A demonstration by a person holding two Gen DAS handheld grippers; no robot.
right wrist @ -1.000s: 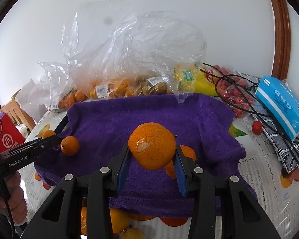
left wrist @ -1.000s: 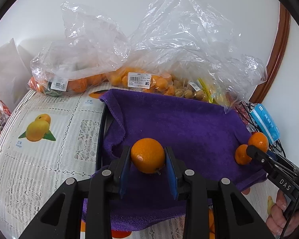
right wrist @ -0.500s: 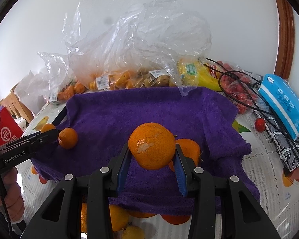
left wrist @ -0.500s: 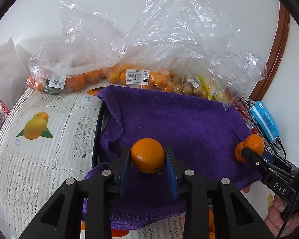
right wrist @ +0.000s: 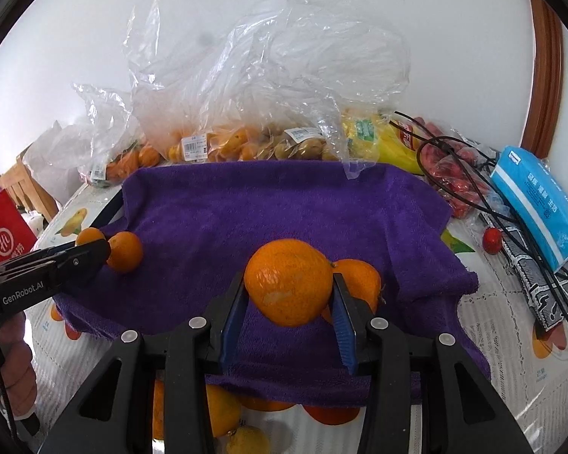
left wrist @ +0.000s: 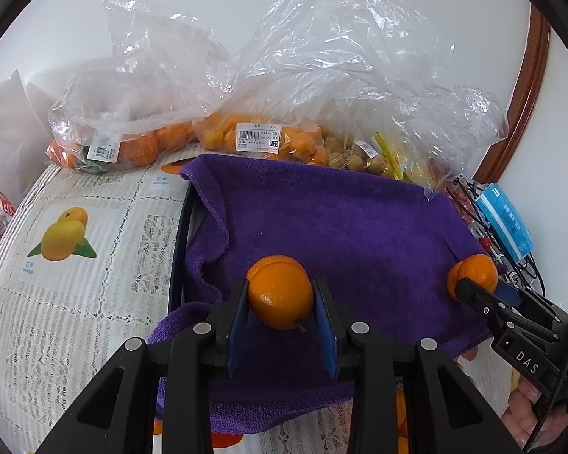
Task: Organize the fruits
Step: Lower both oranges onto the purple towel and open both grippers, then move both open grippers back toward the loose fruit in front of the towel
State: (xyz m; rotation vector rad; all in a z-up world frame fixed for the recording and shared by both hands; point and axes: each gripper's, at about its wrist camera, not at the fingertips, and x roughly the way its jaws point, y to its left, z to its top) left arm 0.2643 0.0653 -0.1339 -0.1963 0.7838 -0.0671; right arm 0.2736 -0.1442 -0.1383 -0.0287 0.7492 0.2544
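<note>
A purple towel [left wrist: 340, 219] [right wrist: 284, 196] covers the middle of the table. My left gripper [left wrist: 280, 302] is shut on a small orange [left wrist: 280, 295] just above the towel's near left part. The rim of another orange [left wrist: 272, 260] peeks out behind it. In the right wrist view this left gripper [right wrist: 104, 251] enters from the left with orange fruit [right wrist: 125, 251] at its tip. My right gripper [right wrist: 289, 295] is shut on a larger orange [right wrist: 287, 282] over the towel's near right side. A further orange [right wrist: 358, 280] lies on the towel by its right finger.
Clear plastic bags of oranges and small fruit [left wrist: 257, 136] [right wrist: 223, 143] line the back wall. A blue tissue pack [right wrist: 537, 204], black cables [right wrist: 473, 174] and a cherry tomato [right wrist: 492, 240] sit at the right. Loose oranges [right wrist: 219, 408] lie before the towel's front edge. A black rim [left wrist: 178, 246] borders the towel's left side.
Both grippers still hold their oranges in almost the same places. The rim of a second orange now shows behind the left one.
</note>
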